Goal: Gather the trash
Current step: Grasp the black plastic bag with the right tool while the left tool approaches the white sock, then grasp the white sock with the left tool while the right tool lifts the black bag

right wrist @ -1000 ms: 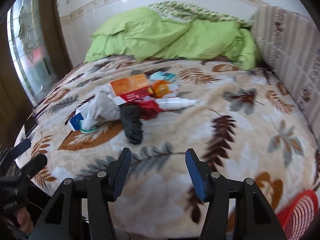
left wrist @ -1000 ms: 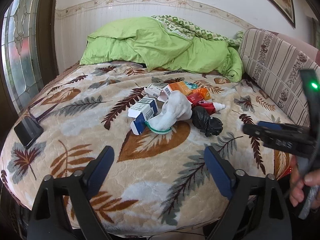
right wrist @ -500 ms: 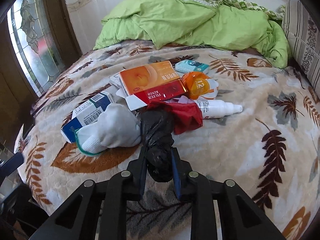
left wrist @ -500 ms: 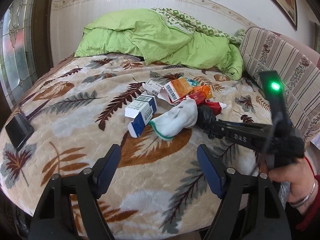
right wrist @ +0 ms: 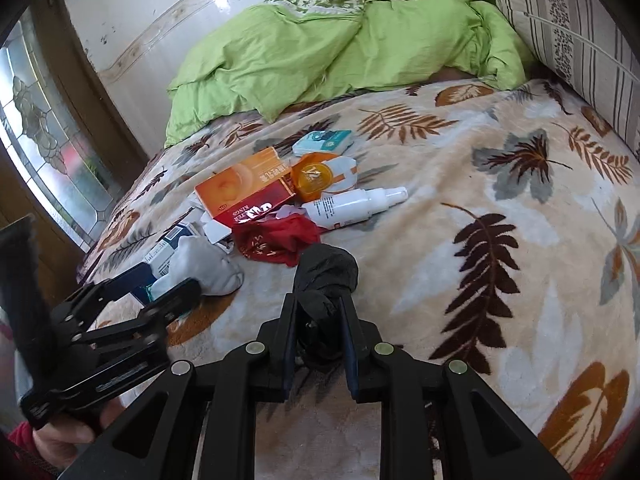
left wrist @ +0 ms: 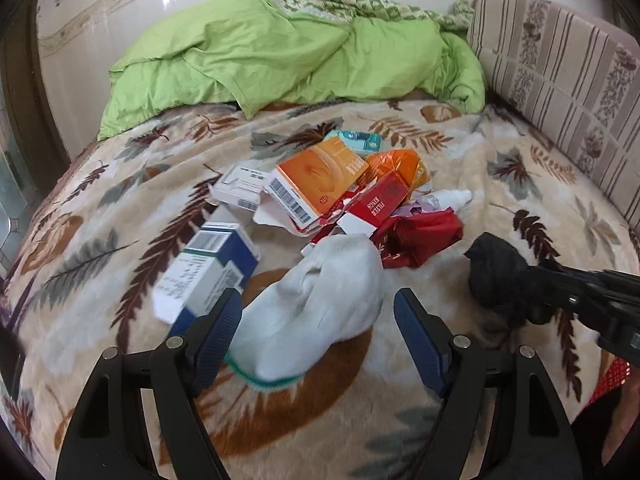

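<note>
Since a second ago the right claw (right wrist: 318,312), then apart over bare blanket, has closed and is now clamped on the black bag (right wrist: 326,270), a crumpled, glossy plastic wad at the near edge of the trash pile. The left claw (left wrist: 318,328) has moved in from farther back; its jaws have narrowed slightly but stand apart, straddling the sock (left wrist: 320,300), a soft white knit lump with a green cuff, without pressing it.

The trash lies mid-bed on a plush leaf-print blanket (right wrist: 500,280). At 9 o'clock of the sock sits a blue-and-white carton (left wrist: 208,268). At 12 o'clock lie a flat orange box (left wrist: 320,180) and a red box (left wrist: 376,208). At 1 o'clock is a creased red wrapper (left wrist: 424,236). In the right view a smooth white spray bottle (right wrist: 354,204) lies at 12 o'clock of the bag.
</note>
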A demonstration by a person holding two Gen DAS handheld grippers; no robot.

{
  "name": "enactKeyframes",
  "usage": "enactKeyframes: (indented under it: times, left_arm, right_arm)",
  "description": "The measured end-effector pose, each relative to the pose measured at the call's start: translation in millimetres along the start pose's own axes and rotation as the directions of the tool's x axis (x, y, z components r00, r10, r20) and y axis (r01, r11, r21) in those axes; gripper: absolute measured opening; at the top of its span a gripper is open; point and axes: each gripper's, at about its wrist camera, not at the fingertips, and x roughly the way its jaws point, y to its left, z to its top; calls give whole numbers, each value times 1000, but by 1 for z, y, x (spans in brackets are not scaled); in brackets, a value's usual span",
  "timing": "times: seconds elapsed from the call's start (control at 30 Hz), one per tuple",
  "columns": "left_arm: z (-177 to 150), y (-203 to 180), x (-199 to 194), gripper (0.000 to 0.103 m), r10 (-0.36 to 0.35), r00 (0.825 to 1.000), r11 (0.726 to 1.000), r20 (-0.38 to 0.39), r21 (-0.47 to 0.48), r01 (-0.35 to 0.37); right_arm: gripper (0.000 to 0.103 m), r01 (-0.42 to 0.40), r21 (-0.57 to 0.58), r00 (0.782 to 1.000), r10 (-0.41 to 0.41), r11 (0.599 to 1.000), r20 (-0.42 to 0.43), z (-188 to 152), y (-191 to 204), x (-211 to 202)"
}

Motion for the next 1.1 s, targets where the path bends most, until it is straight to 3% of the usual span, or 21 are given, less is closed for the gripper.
enactKeyframes:
  times: [0.03, 0.1, 0.3, 0.47, 0.73, 0.77, 0.87, 1.1]
  left_arm:
    - [1, -1, 6, 72, 14, 1000, 1000, -8, -1, -14]
    - [2, 0, 15, 43, 3, 999, 1000, -32, -7, -3]
    - [-4, 6, 7, 26, -37, 999, 998, -12, -60, 36]
    - [-13, 10, -17, 25, -100, 995, 989, 32, -105, 102]
    - [-20, 17, -27, 25, -89, 996, 989, 31, -118, 92]
    - [-20, 18, -27, 25, -87, 996, 989, 31, -120, 90]
    - [-19, 18, -26, 25, -90, 995, 988, 33, -119, 93]
    - [-18, 19, -26, 25, -101, 994, 987, 38, -118, 105]
  right_arm:
    - [21, 1, -3, 1000, -1, 1000, 1, 0, 0, -1]
    - [21, 8, -23, 1000, -8, 1000, 4, -1, 4, -1]
    - [20, 11, -67, 1000, -10, 998, 15, -2, 13, -1]
    - [19, 3, -121, 1000, 1, 993, 30, -5, 28, -3]
    - [21, 16, -141, 999, -22, 990, -36, -14, 32, 8]
    - [24, 24, -145, 999, -29, 989, -36, -14, 32, 8]
    - [48, 54, -146, 997, -62, 988, -51, -15, 32, 10]
    - [48, 42, -107, 996, -51, 993, -79, -16, 26, 16]
